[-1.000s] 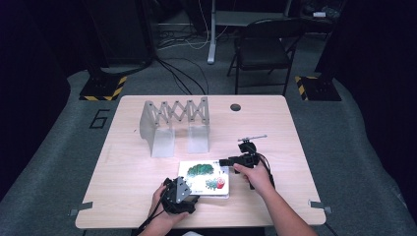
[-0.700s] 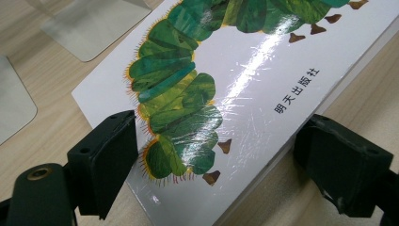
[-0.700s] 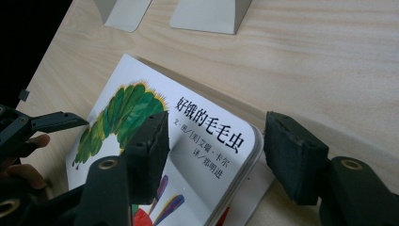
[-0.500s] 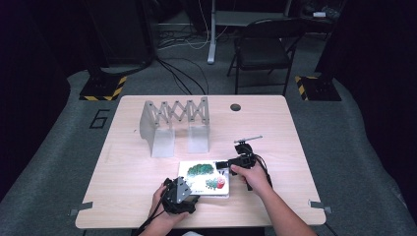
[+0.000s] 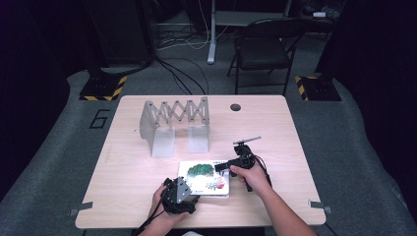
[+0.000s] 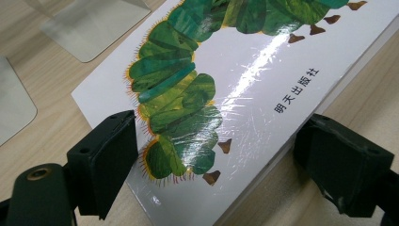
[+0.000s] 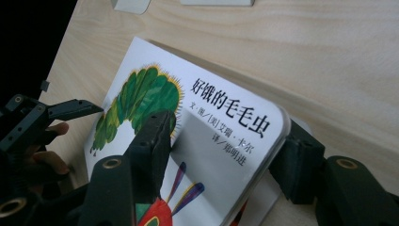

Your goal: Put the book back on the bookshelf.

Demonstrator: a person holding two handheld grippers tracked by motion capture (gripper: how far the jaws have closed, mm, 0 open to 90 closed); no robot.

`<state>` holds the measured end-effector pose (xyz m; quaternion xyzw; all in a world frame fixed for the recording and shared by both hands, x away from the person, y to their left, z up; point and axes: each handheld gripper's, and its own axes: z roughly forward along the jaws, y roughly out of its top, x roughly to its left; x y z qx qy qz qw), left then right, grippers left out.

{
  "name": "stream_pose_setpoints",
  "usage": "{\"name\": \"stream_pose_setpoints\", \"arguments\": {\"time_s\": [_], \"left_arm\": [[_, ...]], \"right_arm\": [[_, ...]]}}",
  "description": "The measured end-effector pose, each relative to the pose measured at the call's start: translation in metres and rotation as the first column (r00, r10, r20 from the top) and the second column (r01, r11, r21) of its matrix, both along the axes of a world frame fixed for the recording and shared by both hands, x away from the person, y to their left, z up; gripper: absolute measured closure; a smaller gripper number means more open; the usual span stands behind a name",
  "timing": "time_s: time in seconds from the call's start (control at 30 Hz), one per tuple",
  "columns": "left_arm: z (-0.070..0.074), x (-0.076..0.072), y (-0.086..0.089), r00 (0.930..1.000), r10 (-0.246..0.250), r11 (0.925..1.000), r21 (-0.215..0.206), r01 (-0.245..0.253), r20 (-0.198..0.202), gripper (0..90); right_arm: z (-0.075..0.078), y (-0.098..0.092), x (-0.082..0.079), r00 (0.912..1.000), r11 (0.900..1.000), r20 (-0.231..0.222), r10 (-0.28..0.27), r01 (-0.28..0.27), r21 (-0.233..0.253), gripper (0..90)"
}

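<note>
A white picture book (image 5: 200,173) with a green caterpillar on its cover lies near the table's front edge. My left gripper (image 5: 184,183) comes at it from the front. In the left gripper view this gripper (image 6: 221,160) is open, its jaws wide apart on either side of a corner of the book (image 6: 244,80). My right gripper (image 5: 220,167) reaches in from the right. In the right gripper view it (image 7: 226,150) is open too: one jaw lies over the raised cover (image 7: 221,122) and the other sits under the cover's rounded corner. The left gripper's fingers (image 7: 70,109) show at the book's far edge.
A grey accordion-style book rack (image 5: 174,118) stands behind the book, and its clear feet (image 6: 94,28) lie close to the book's far edge. A round cable hole (image 5: 235,107) sits at the back of the table (image 5: 295,147). A folding chair (image 5: 260,49) stands beyond.
My right gripper has shifted a little left and forward onto the book's right side. The left gripper and the book have hardly moved.
</note>
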<state>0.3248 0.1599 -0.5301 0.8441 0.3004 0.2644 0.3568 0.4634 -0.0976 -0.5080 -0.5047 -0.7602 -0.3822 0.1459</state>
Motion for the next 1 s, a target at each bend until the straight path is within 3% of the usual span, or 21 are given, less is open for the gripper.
{"name": "stream_pose_setpoints", "arguments": {"time_s": [0.43,0.57,0.7,1.0], "left_arm": [[0.0,0.0,0.0,1.0,-0.005,1.0,0.003,0.005,0.002,14.0],[0.003,-0.001,0.001,0.9994,-0.025,0.9995,0.02,0.025,-0.025,15.2],[0.004,-0.002,0.001,0.9995,-0.024,0.9994,0.026,0.024,-0.02,16.3],[0.014,-0.003,0.009,0.9952,-0.039,0.9992,0.008,0.04,-0.089,22.1]], "right_arm": [[-0.002,0.0,0.0,0.9999,1.0,-0.008,-0.013,0.013,0.014,44.0],[-0.002,-0.001,0.0,0.9999,1.0,-0.013,-0.009,0.009,0.016,45.3],[-0.003,-0.002,0.0,0.9999,1.0,-0.013,-0.01,0.011,0.021,46.1],[-0.003,-0.003,0.0,0.9998,0.999,-0.015,-0.015,0.015,0.029,45.9]]}}
